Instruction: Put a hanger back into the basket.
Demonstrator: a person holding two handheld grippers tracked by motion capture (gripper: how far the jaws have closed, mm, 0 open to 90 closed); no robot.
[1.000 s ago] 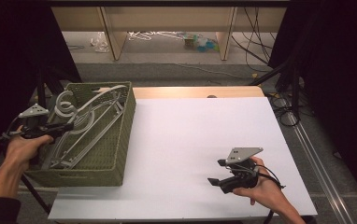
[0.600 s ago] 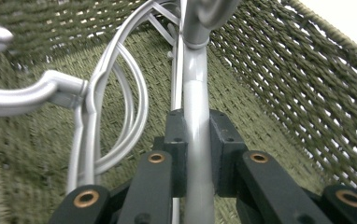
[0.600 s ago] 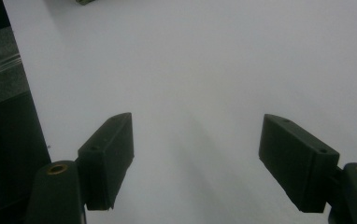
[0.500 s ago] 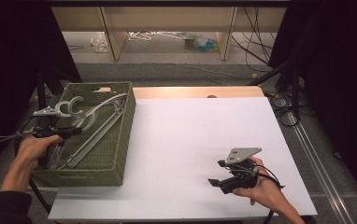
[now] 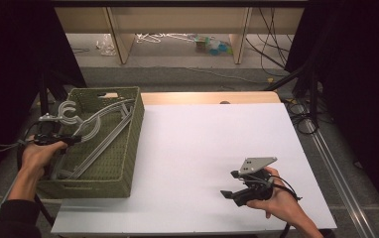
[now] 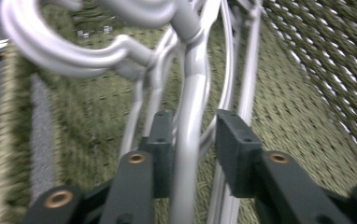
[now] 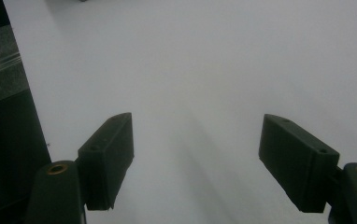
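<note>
Seen from above at the left edge of the white worktop [image 5: 212, 148]: a green woven basket [image 5: 128, 144] holding a loose bundle of grey plastic hangers [image 5: 95, 131], hooks up at the far left corner, long bars running diagonally down the basket toward the near left. Held over the basket's left rim in a person's left hand [image 5: 38, 153], the left tool [image 5: 73, 140], pointing right into the pile. In the left gripper view, the left tool [image 6: 193, 135] part open, jaws set either side of the neck of one hanger [image 6: 188, 140]; left pad [image 6: 163, 135] touching or nearly touching the stem, right pad [image 6: 232, 140] standing apart, so not clamped. That hanger stem running straight away from the camera, hook [image 6: 74, 51] curling off to the upper left; more hanger arms lying just beside and beneath it against the woven basket floor [image 6: 307, 93]. Resting low over the near right of the worktop in the right hand [image 5: 277, 201], the right tool [image 5: 229, 191], grey plate on top, pointing left. In the right gripper view, the right tool [image 7: 195, 154] wide open over bare white worktop [image 7: 204, 70], grasping nothing. Beyond the worktop's far edge, wooden furniture legs [image 5: 120, 42], cables [image 5: 277, 54] and scattered litter [image 5: 207, 43] on the floor.
</note>
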